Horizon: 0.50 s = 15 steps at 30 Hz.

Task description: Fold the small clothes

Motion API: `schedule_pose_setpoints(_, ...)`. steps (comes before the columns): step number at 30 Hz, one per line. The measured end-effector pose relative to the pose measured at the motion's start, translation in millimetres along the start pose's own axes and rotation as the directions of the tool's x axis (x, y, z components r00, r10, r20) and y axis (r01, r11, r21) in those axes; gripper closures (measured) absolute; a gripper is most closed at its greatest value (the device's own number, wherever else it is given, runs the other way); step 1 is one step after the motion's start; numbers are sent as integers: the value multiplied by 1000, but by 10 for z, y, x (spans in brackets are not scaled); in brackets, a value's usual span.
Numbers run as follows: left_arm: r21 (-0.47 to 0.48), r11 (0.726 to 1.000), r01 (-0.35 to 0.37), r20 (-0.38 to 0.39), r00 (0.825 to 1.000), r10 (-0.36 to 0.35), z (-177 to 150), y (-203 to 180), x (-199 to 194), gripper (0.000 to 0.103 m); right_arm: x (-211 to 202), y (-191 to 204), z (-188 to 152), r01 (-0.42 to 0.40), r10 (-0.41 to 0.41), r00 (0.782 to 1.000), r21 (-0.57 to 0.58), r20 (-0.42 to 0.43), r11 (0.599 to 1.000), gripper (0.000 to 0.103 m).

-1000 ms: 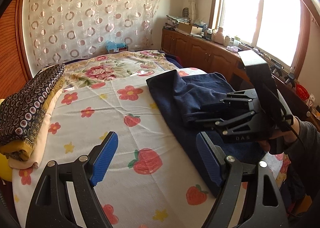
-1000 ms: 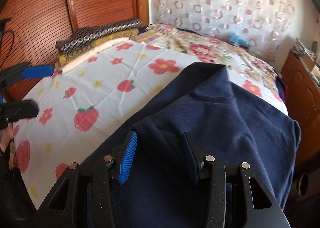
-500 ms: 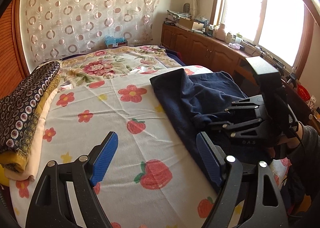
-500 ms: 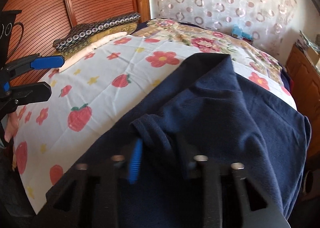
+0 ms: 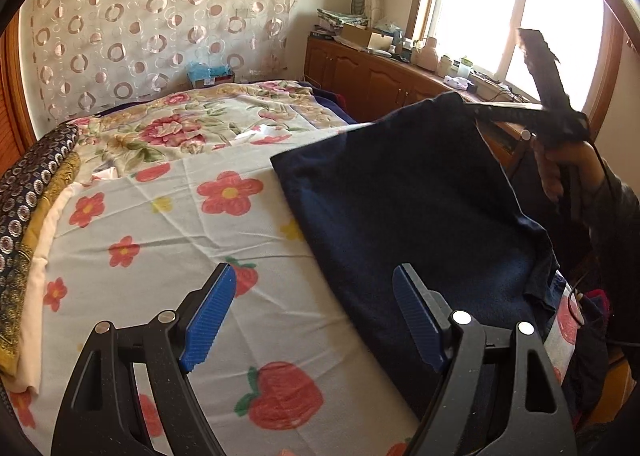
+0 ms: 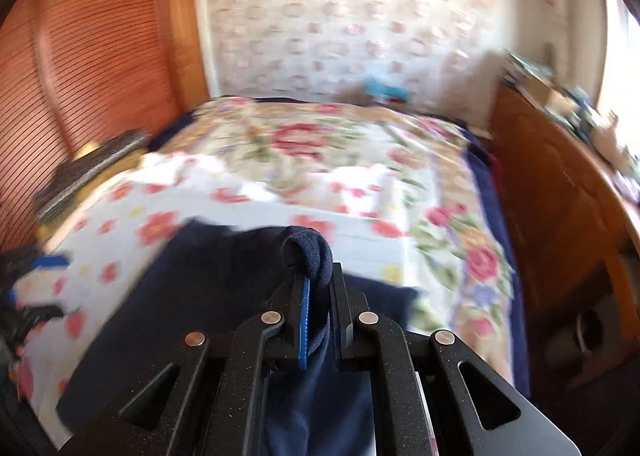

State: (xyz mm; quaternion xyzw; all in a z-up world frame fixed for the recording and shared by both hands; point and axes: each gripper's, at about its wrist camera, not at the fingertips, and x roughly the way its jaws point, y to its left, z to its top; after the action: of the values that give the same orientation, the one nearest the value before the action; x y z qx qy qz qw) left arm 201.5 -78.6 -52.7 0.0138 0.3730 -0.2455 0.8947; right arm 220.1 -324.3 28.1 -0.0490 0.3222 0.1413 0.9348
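A dark navy garment (image 5: 408, 208) lies on the right side of the bed, one edge lifted into the air. My right gripper (image 6: 318, 288) is shut on a fold of the navy garment (image 6: 312, 252) and holds it up; in the left wrist view it (image 5: 476, 109) is raised at the upper right, with the cloth hanging from it. My left gripper (image 5: 316, 320) is open and empty, low over the strawberry-print sheet (image 5: 168, 240), just left of the garment's near edge.
A stack of folded patterned blankets (image 5: 28, 216) lies along the bed's left edge. A floral quilt (image 5: 192, 124) covers the far end. A wooden cabinet (image 5: 380, 80) with clutter runs under the window on the right. A wooden panel wall (image 6: 80, 56) stands to the left.
My right gripper closed on a fold of the navy garment and lifted it up fast; the right view is blurred. The left gripper stayed open and shifted a little.
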Motion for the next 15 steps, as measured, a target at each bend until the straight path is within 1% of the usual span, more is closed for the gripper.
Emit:
schedule_pose_setpoints(2, 1, 1000, 5, -13, 1000, -5, -16, -21, 39, 22, 133, -182, -7, 19, -17, 999, 48, -33, 999, 95)
schedule_pose_setpoints(4, 4, 1000, 11, -26, 1000, -11, -30, -45, 74, 22, 265, -329, -44, 86, -78, 995, 108, -69, 990, 95)
schedule_pose_setpoints(5, 3, 1000, 12, -30, 999, -12, -39, -51, 86, 22, 301, -364, -56, 107, -98, 992, 132, -74, 985, 95)
schedule_pose_setpoints(6, 2, 1000, 15, -34, 999, -15, -42, -55, 98, 22, 321, -382, -69, 118, -108, 991, 151, -73, 981, 92)
schedule_pose_setpoints(7, 1, 1000, 18, -39, 999, -17, -47, -65, 111, 22, 327, -377, -83, 120, -110, 992, 166, -68, 979, 92)
schedule_pose_setpoints(9, 6, 1000, 20, -47, 999, -20, -56, -93, 128, 22, 301, -270, -101, 107, -100, 994, 160, -53, 981, 92)
schedule_pose_setpoints(12, 20, 999, 25, -55, 998, -23, -71, -156, 137, 22, 281, -65, -87, 116, -112, 993, 113, -42, 987, 91)
schedule_pose_setpoints(15, 28, 999, 30, -63, 998, -29, -89, -211, 153, 22, 160, 57, -191, 91, -89, 996, 76, -32, 993, 91)
